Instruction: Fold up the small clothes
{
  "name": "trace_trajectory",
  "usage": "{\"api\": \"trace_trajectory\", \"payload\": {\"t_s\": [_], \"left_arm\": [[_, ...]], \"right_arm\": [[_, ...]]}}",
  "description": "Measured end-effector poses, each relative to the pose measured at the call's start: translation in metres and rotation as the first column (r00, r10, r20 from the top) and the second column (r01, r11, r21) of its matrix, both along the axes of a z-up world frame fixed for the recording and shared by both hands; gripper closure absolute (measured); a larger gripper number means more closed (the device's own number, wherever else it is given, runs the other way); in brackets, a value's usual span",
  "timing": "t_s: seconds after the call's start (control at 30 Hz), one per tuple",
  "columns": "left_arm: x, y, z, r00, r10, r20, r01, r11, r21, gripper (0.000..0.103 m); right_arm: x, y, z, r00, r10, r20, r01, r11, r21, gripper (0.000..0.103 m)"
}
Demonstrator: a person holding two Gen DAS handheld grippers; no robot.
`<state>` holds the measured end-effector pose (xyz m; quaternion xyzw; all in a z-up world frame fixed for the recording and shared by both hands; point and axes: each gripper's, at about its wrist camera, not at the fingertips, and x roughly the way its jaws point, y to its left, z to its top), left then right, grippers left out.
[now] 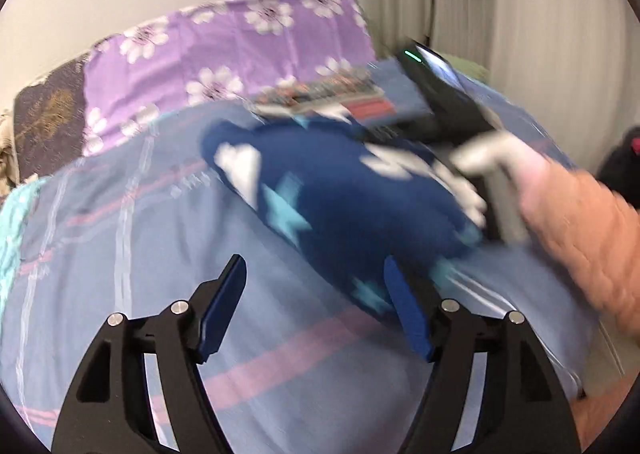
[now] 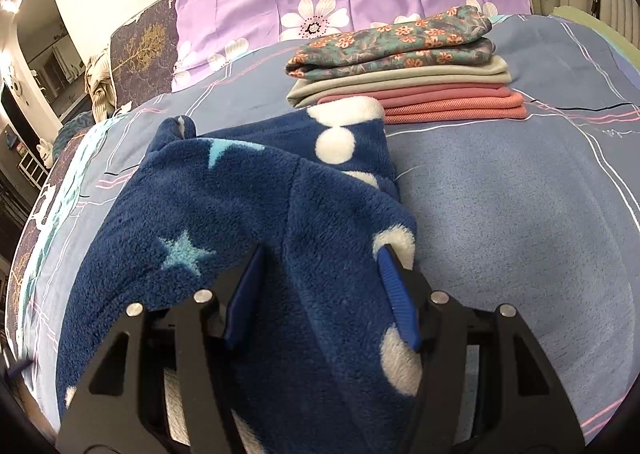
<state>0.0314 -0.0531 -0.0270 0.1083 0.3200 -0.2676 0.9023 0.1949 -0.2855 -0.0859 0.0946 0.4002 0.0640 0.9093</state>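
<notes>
No writing is legible. The right gripper clamps a thick fold of the fleece on the bed. The left gripper gapes empty, fleece at its 1 o'clock.

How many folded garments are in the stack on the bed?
3, as far as visible: a floral piece on top, a grey-green one in the middle, a pink one at the bottom. More could hide between layers.
</notes>
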Motion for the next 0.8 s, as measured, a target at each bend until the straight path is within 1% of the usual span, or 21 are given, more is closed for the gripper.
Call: {"api": "trace_trajectory", "payload": {"t_s": [0.07,0.17,0.23,0.27,0.3,0.37,0.4,0.47,0.53,0.57,0.63,0.67,0.7,0.73,0.8], "left_arm": [[-0.011,-0.015,-0.006,1.000,-0.017,-0.011,0.017,1.000,0.013,0.031],[-0.008,-0.045,-0.023,1.000,-0.007,-0.013,0.008,0.995,0.099,0.031],[-0.001,-0.059,-0.030,1.000,-0.010,-0.026,0.013,0.995,0.101,0.031],[0.004,-0.066,-0.033,1.000,0.026,-0.003,-0.026,0.991,0.133,0.031],[0.008,-0.071,-0.036,0.998,0.060,0.027,-0.064,0.983,0.172,0.031],[0.018,-0.072,-0.043,0.989,0.118,0.090,-0.137,0.958,0.250,0.030],[0.021,-0.066,-0.048,0.986,0.129,0.106,-0.155,0.943,0.294,0.030],[0.019,-0.048,-0.056,0.987,0.122,0.105,-0.151,0.928,0.340,0.030],[0.014,-0.033,-0.057,0.990,0.123,0.073,-0.140,0.940,0.312,0.030],[0.013,-0.029,-0.056,0.989,0.137,0.064,-0.150,0.943,0.296,0.030],[0.010,-0.033,-0.055,0.986,0.146,0.081,-0.164,0.938,0.306,0.030],[0.009,-0.035,-0.054,0.986,0.146,0.085,-0.166,0.937,0.308,0.032],[0.010,-0.036,-0.053,0.987,0.141,0.076,-0.158,0.941,0.299,0.034],[0.009,-0.037,-0.051,0.990,0.130,0.048,-0.139,0.951,0.276,0.039],[0.008,-0.027,-0.041,0.993,0.101,-0.062,-0.089,0.980,0.180,0.048]], "right_arm": [[-0.001,0.000,0.000,1.000,-0.001,0.002,0.001,1.000,-0.003,0.043],[-0.002,0.000,0.000,1.000,0.000,0.005,0.000,1.000,0.001,0.043],[-0.003,-0.002,0.000,1.000,0.000,0.008,0.000,1.000,0.009,0.043],[-0.003,-0.003,0.000,1.000,0.000,0.010,0.000,1.000,0.012,0.043],[-0.003,-0.003,0.000,1.000,-0.001,0.012,0.001,1.000,0.017,0.043],[-0.004,-0.003,0.000,1.000,-0.002,0.021,0.002,1.000,0.012,0.043],[-0.005,-0.002,0.000,0.999,-0.002,0.034,0.002,1.000,-0.006,0.043],[-0.005,0.002,-0.001,0.998,0.011,0.057,-0.008,0.999,-0.052,0.042],[-0.004,0.005,-0.001,0.998,0.021,0.061,-0.017,0.998,-0.065,0.042],[-0.003,0.005,-0.001,0.998,0.020,0.060,-0.016,0.998,-0.067,0.041],[-0.002,0.005,-0.001,0.998,0.019,0.061,-0.015,0.997,-0.070,0.041],[-0.002,0.006,-0.001,0.998,0.020,0.060,-0.016,0.998,-0.065,0.041],[-0.001,0.005,-0.001,0.998,0.022,0.058,-0.019,0.998,-0.056,0.041],[-0.001,0.004,-0.001,0.998,0.022,0.057,-0.019,0.998,-0.052,0.041],[0.000,0.004,-0.001,0.998,0.017,0.056,-0.014,0.999,-0.047,0.040]]}}
